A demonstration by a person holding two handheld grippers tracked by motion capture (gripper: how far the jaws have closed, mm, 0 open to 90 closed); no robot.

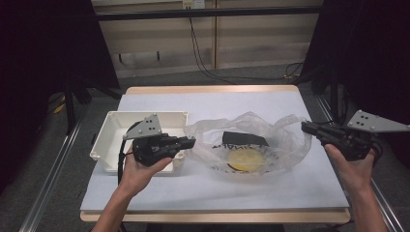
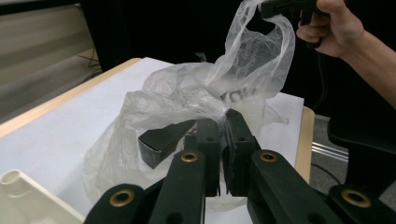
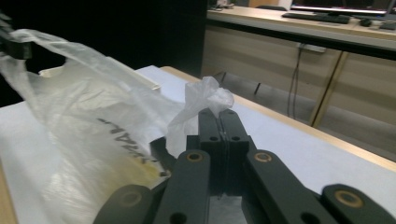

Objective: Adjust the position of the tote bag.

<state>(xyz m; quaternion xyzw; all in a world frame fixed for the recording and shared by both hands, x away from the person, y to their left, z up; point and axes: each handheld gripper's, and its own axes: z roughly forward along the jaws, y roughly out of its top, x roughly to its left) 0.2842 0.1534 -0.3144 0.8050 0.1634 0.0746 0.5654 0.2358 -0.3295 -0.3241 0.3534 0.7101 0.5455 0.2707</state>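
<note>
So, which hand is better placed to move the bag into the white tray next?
Probably the left. The left gripper is shut on the bag at its edge beside the tray. The right gripper is shut on the far handle, with the bag between it and the tray.

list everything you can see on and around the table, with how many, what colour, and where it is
plastic bag: 1, clear with dark print, middle of the table, held at both sides
black box: 1, black, inside the bag
round item: 1, yellowish, inside the bag, in front of the box
tray: 1, white, left part of the table
table: 1, white top with wooden edge
left gripper: 1, black, shut on the bag's left side
right gripper: 1, black, shut on the bag's right side
hands: 2, holding the grippers
</note>
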